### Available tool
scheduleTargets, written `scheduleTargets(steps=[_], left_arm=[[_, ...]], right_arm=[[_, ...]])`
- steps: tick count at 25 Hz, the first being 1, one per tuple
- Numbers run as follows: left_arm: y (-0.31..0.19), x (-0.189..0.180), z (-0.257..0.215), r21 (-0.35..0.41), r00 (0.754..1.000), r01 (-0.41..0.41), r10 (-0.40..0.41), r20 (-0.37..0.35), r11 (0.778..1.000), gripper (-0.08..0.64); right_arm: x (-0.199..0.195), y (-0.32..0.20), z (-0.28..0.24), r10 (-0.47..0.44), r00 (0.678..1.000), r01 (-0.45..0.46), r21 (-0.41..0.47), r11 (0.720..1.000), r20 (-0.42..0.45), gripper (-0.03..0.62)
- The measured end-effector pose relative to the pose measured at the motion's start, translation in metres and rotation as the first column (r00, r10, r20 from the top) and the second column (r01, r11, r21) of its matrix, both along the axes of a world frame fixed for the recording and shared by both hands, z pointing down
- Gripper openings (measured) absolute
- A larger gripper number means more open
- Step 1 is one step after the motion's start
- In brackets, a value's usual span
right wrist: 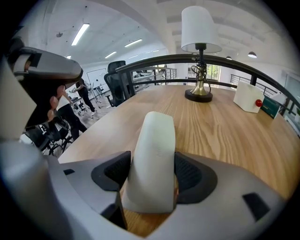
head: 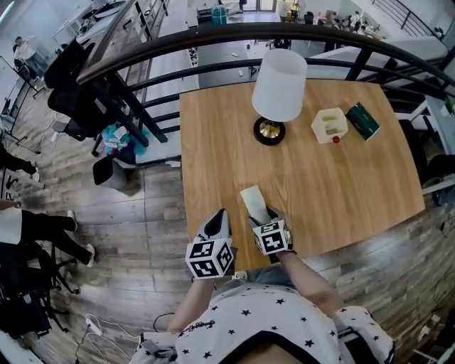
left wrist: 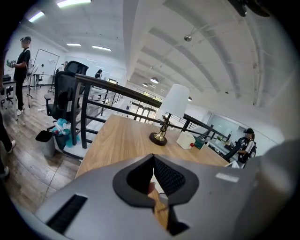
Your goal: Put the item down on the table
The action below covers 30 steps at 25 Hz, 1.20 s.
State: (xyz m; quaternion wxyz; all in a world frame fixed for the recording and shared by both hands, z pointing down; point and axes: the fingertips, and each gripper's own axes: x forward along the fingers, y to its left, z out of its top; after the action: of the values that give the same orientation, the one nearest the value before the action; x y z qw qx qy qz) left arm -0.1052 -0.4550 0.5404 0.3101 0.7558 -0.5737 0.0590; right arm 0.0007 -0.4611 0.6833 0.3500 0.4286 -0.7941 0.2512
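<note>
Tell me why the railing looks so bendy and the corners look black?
Head view: the wide lens bows the railing and the table edges. Left gripper view: black rounded corners, bright glare from ceiling lights. Right gripper view: the close white item looks huge.

Open office mezzanine, railing [head: 234, 32], swivel chairs [head: 75, 89]

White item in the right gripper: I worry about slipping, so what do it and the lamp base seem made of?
White item: probably moulded plastic, matte off-white, going by its smooth rounded surface without glare; a coated finish is possible. Lamp base: polished brass-like metal above a dark round foot, judging by its golden glints.
</note>
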Motion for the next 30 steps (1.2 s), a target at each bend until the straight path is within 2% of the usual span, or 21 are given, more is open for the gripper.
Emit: scheduleTargets(steps=[6, 16, 18, 20, 24, 30], left_arm=[[0.002, -0.004, -0.001, 0.003, 1.000, 0.022, -0.022, -0.001, 1.000, 0.012], [0.032, -0.015, -0.008, 0.022, 0.999, 0.034, -0.034, -0.005, 0.999, 0.012], [0.042, -0.017, -0.010, 0.026, 0.999, 0.032, -0.032, -0.005, 0.999, 0.012], [0.055, -0.020, -0.011, 0.029, 1.000, 0.029, -0.029, -0.005, 0.999, 0.012], [0.085, -0.029, -0.014, 0.039, 1.000, 0.021, -0.021, -0.004, 0.999, 0.012], [0.132, -0.033, -0.019, 0.048, 1.000, 0.008, -0.008, -0.002, 0.999, 0.012]], right_arm=[[-0.002, -0.002, 0.003, -0.034, 0.998, 0.035, 0.012, 0.999, -0.047, 0.288], [0.002, -0.001, 0.007, -0.001, 0.999, 0.001, 0.010, 1.000, -0.039, 0.298], [0.002, 0.002, 0.007, 0.018, 1.000, -0.018, -0.004, 1.000, -0.017, 0.321], [0.004, 0.005, -0.001, 0.047, 0.999, -0.047, 0.019, 0.999, 0.002, 0.344], [0.004, 0.016, -0.029, 0.099, 0.994, -0.103, 0.098, 0.990, 0.043, 0.347], [0.000, 0.056, -0.074, 0.154, 0.973, -0.180, 0.151, 0.972, 0.170, 0.345]])
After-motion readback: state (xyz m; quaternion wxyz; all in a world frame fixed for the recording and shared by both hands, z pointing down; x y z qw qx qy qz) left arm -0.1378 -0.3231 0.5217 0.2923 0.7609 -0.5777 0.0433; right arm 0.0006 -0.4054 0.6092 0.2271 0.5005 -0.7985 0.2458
